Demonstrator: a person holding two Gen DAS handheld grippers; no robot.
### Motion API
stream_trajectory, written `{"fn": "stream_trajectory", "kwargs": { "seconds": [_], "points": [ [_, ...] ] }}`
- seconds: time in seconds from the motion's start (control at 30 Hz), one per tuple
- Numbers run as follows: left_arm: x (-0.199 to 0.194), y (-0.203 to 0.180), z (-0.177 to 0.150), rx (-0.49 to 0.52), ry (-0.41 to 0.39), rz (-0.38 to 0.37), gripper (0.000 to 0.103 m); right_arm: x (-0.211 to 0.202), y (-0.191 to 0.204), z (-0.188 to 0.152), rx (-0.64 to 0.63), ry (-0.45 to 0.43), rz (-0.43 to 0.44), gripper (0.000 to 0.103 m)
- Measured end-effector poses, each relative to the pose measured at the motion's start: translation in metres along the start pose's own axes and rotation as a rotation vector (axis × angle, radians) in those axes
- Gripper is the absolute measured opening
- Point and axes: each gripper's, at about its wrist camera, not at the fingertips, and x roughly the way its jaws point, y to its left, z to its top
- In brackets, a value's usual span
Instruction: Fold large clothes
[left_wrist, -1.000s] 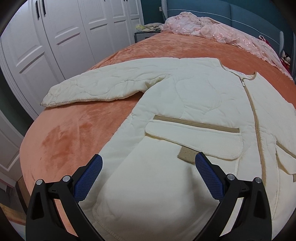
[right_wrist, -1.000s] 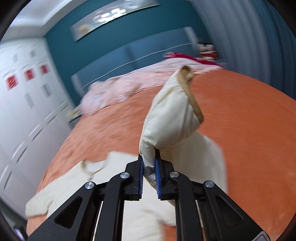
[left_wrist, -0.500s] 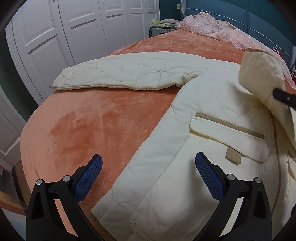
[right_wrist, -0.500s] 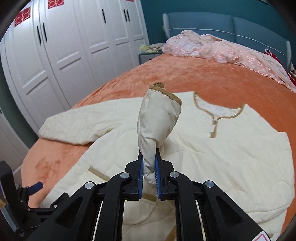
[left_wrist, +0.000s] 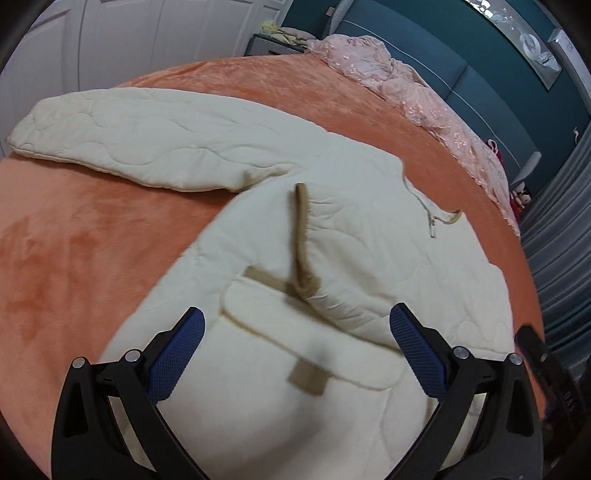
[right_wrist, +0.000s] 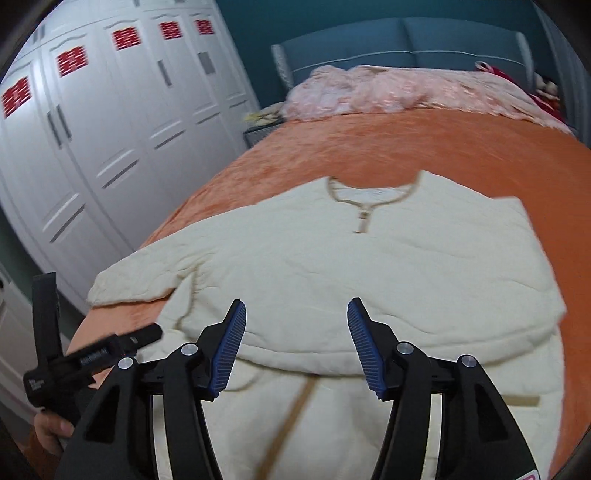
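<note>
A cream quilted jacket (left_wrist: 258, 398) with tan trim lies front up on the orange bedspread (left_wrist: 74, 251). One sleeve (left_wrist: 354, 258) is folded across the chest, its tan cuff (left_wrist: 301, 236) near the pocket. The other sleeve (left_wrist: 147, 144) stretches out to the left. My left gripper (left_wrist: 295, 350) is open and empty above the pocket area. My right gripper (right_wrist: 295, 347) is open and empty over the folded sleeve (right_wrist: 369, 280) of the jacket (right_wrist: 332, 424).
A pink blanket (left_wrist: 406, 85) is heaped at the blue headboard (right_wrist: 406, 37). White wardrobes (right_wrist: 92, 147) stand to the left of the bed. The left gripper's body (right_wrist: 74, 362) shows in the right wrist view.
My right gripper carried the sleeve across the jacket, let it go on the chest and opened. My left gripper shifted right, over the pocket.
</note>
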Motion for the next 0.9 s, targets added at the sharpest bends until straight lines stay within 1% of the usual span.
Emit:
{"fn": "stream_trajectory", "kwargs": {
  "seconds": [0.03,0.1,0.17,0.23,0.27,0.3,0.33,0.37,0.4,0.43,0.47,0.5,0.53,0.57,0.6,0.67,0.7,0.77,0.8,0.83,0.9],
  "points": [
    [0.009,-0.008,0.004,-0.001,0.014,-0.009,0.098,-0.003,-0.024,-0.001,0.053,0.004,-0.044,0.056],
    [0.025,-0.019,0.006,-0.003,0.039,-0.019,0.098,-0.011,-0.07,-0.003,0.174,0.002,-0.089,0.056],
    [0.043,-0.026,0.009,-0.023,0.08,-0.026,0.097,-0.013,-0.109,-0.005,0.283,-0.005,-0.119,0.057],
    [0.053,-0.027,0.012,-0.05,0.096,-0.018,0.093,-0.01,-0.14,-0.008,0.381,-0.003,-0.12,0.058],
    [0.055,-0.028,0.014,-0.052,0.09,-0.011,0.083,-0.006,-0.152,-0.009,0.426,-0.004,-0.111,0.058],
    [0.057,-0.029,0.016,-0.046,0.087,-0.003,0.068,-0.002,-0.161,-0.01,0.462,-0.001,-0.095,0.058],
    [0.058,-0.032,0.019,-0.033,0.088,0.007,0.059,0.003,-0.169,-0.011,0.497,0.004,-0.09,0.058],
    [0.06,-0.034,0.023,-0.018,0.088,0.025,0.044,0.009,-0.177,-0.011,0.528,0.008,-0.077,0.058],
    [0.06,-0.034,0.026,-0.008,0.086,0.028,0.024,0.014,-0.182,-0.012,0.552,0.011,-0.067,0.058],
    [0.06,-0.034,0.029,0.001,0.082,0.024,0.015,0.019,-0.185,-0.012,0.57,0.007,-0.063,0.056],
    [0.06,-0.034,0.034,0.005,0.08,0.003,0.009,0.023,-0.188,-0.011,0.585,-0.006,-0.049,0.049],
    [0.058,-0.034,0.039,0.009,0.073,-0.014,0.007,0.026,-0.189,-0.009,0.595,-0.013,-0.04,0.036],
    [0.056,-0.036,0.045,0.022,0.055,-0.006,0.007,0.029,-0.19,-0.005,0.6,-0.015,-0.038,0.03],
    [0.052,-0.038,0.051,0.041,0.03,0.003,0.006,0.032,-0.189,0.001,0.597,-0.02,-0.033,0.015],
    [0.047,-0.042,0.057,0.061,0.002,0.01,0.006,0.031,-0.186,0.007,0.587,-0.031,-0.026,0.011],
    [0.037,-0.048,0.068,0.099,-0.052,0.019,0.006,0.02,-0.169,0.022,0.514,-0.088,-0.015,0.01],
    [0.033,-0.052,0.072,0.122,-0.079,0.037,0.006,0.014,-0.159,0.028,0.46,-0.113,-0.022,0.01],
    [0.03,-0.054,0.073,0.166,-0.115,0.086,0.006,0.009,-0.142,0.033,0.365,-0.13,-0.053,0.01],
    [0.031,-0.051,0.071,0.179,-0.117,0.108,0.006,0.013,-0.137,0.033,0.324,-0.12,-0.085,0.01],
    [0.036,-0.048,0.067,0.185,-0.101,0.123,0.006,0.02,-0.136,0.03,0.297,-0.093,-0.122,0.01],
    [0.052,-0.038,0.057,0.178,-0.051,0.15,0.006,0.039,-0.144,0.021,0.305,-0.024,-0.163,0.01]
  ]
}}
